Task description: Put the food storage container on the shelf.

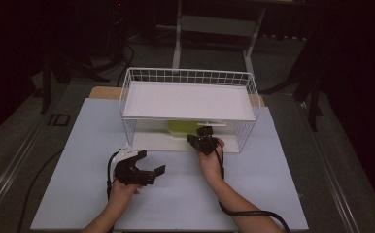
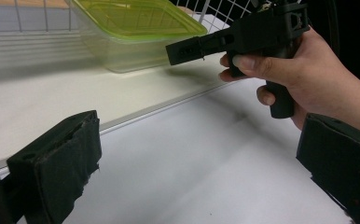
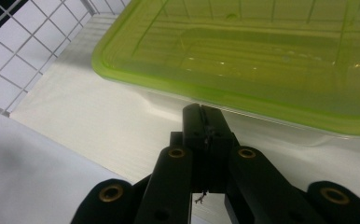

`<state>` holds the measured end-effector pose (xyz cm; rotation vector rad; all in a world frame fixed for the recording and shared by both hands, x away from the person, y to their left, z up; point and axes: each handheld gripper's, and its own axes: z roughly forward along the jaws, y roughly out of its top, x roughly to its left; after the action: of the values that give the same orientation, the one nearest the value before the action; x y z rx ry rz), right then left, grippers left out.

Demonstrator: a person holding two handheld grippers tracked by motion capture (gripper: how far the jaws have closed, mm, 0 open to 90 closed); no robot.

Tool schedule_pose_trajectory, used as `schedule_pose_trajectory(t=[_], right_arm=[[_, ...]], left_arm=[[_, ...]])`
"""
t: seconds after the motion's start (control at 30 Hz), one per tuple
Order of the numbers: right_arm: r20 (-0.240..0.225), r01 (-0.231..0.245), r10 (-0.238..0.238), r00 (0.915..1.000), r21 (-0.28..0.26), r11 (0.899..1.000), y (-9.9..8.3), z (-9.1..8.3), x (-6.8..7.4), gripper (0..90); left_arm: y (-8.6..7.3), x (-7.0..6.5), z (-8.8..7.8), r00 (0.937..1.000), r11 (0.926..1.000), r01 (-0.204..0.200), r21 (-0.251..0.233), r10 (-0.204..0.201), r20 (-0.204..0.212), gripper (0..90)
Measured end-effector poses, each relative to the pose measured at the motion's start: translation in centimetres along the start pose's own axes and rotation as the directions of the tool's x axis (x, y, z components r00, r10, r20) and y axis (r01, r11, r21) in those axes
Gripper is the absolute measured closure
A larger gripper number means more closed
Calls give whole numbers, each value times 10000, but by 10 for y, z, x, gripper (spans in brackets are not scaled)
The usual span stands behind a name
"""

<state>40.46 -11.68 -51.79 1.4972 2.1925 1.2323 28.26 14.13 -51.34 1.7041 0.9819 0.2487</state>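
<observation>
Two tools working: right tool, jaws together, is nearing green-lidded container on rack's lower shelf; left tool is waiting w/ jaws apart over counter. Next prob: open jaws, grab lid rim.

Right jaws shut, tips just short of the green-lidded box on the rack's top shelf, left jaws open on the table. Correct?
Not the top shelf: the box sits on the rack's bottom shelf, under the white upper board, as the high view shows. The rest holds: the right gripper is shut with its tips just short of the box, and the left gripper is open over the table.
</observation>
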Motion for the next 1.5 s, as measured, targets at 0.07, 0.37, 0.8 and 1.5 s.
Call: schedule_pose_trajectory(t=[0.07, 0.37, 0.8, 1.5], right_arm=[[97, 26, -25, 9999, -24, 10000, -1, 1, 1, 892], [-61, 504, -505, 9987, -229, 9985, -8, -11, 11, 733], [-1508, 1450, -1474, 9775, -272, 9891, -34, -54, 24, 177], [-2051, 1600, -1729, 9634, -779, 9840, -65, -128, -10, 176]], left_arm=[[0, 0, 0, 10000, 10000, -22, 16, 22, -36, 7], [0, 0, 0, 9994, 9995, -313, -97, 315, 136, 7], [6, -12, -9, 9946, 9954, -696, -659, 743, 719, 7], [9, -37, -31, 9819, 9903, -1390, -18, 1380, 1296, 7]])
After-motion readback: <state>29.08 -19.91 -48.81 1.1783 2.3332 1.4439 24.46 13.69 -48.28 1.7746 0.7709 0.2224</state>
